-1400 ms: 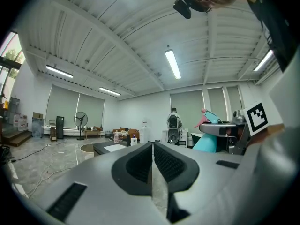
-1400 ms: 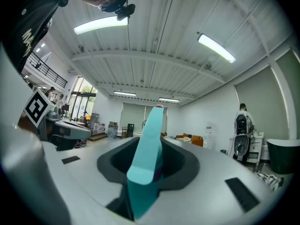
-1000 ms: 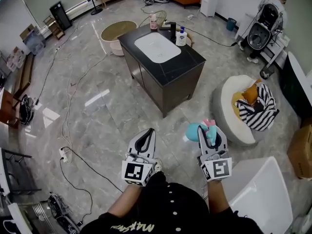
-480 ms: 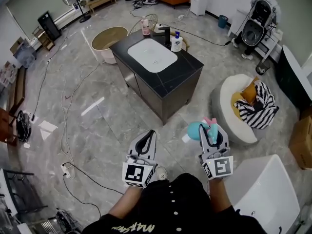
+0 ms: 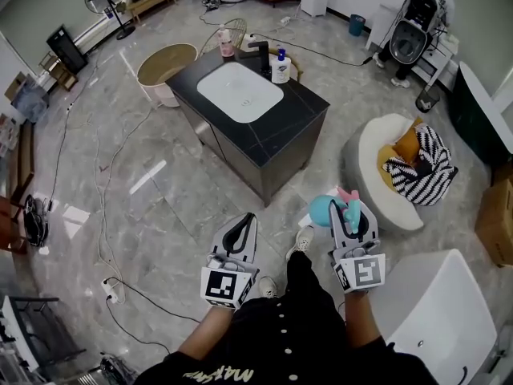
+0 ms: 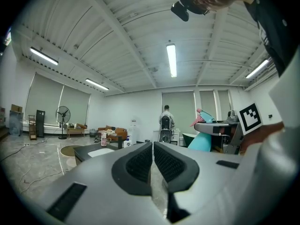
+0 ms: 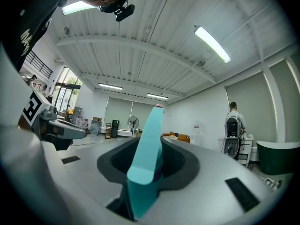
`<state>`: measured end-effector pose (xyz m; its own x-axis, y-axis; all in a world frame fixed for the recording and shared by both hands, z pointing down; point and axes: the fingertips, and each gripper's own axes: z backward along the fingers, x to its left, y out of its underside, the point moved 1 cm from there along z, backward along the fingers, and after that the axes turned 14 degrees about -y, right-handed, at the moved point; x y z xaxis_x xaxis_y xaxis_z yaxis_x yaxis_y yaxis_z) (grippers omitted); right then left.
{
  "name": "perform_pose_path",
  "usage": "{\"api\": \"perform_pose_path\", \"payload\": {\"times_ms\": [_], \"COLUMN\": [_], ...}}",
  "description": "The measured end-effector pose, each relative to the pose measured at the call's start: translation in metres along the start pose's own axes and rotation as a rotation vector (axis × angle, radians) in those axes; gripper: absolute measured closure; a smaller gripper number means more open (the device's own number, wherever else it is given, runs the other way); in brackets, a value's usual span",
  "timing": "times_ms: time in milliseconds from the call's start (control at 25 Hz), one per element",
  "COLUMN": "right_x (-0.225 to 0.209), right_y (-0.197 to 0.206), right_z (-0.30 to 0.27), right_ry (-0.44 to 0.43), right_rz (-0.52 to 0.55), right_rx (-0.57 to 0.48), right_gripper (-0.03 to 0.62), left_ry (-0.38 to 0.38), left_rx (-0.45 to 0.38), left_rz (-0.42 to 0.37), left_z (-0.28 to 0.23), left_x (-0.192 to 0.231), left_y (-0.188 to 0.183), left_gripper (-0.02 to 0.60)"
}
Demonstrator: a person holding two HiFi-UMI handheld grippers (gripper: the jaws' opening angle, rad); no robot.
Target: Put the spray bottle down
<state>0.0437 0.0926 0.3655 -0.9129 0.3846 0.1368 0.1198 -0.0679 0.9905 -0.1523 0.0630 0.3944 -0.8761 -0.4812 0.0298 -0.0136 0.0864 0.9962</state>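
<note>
A teal spray bottle (image 5: 325,210) with a pink trigger head sits clamped in my right gripper (image 5: 349,212), held level above the floor; in the right gripper view the bottle (image 7: 147,158) fills the gap between the jaws. My left gripper (image 5: 242,228) is shut with nothing in it, its pads pressed together (image 6: 153,159). From the left gripper view the bottle (image 6: 206,139) shows off to the right. A black cabinet (image 5: 264,143) with a white sink basin (image 5: 240,91) stands ahead of both grippers.
On the cabinet top stand a pump bottle (image 5: 280,67) and a pink bottle (image 5: 227,43). A round white seat with cushions (image 5: 401,171) is at the right, a white tub (image 5: 433,315) at the lower right. Cables (image 5: 104,215) cross the floor at the left. A person (image 6: 166,121) stands far off by a stroller.
The cabinet and the round seat have come closer and shifted left in the head view. Both grippers keep their pose, the bottle still in the right one.
</note>
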Motion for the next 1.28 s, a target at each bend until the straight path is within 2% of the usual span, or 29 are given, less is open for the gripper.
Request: {"api": "perform_pose_path", "payload": {"times_ms": [320, 840, 1080, 1280], "right_x": [-0.057, -0.188, -0.238, -0.258], "right_y": [0.015, 0.041, 0.041, 0.045], "right_z": [-0.047, -0.15, -0.193, -0.221], "right_ry": [-0.016, -0.082, -0.133, -0.168], "right_rz": [0.006, 0.002, 0.007, 0.008], "right_rx": [-0.012, -0.008, -0.013, -0.006], "right_gripper": [0.48, 0.48, 0.48, 0.48], "left_ry": [-0.017, -0.058, -0.1, -0.118], "left_rx": [-0.004, 0.01, -0.007, -0.014], "left_rz": [-0.009, -0.009, -0.013, -0.005], "left_z": [-0.071, -0.231, -0.284, -0.305], "left_x": [0.0, -0.009, -0.014, -0.013], "left_y": [0.0, -0.009, -0.025, -0.032], "left_gripper": [0.559, 0.56, 0.559, 0.559]}}
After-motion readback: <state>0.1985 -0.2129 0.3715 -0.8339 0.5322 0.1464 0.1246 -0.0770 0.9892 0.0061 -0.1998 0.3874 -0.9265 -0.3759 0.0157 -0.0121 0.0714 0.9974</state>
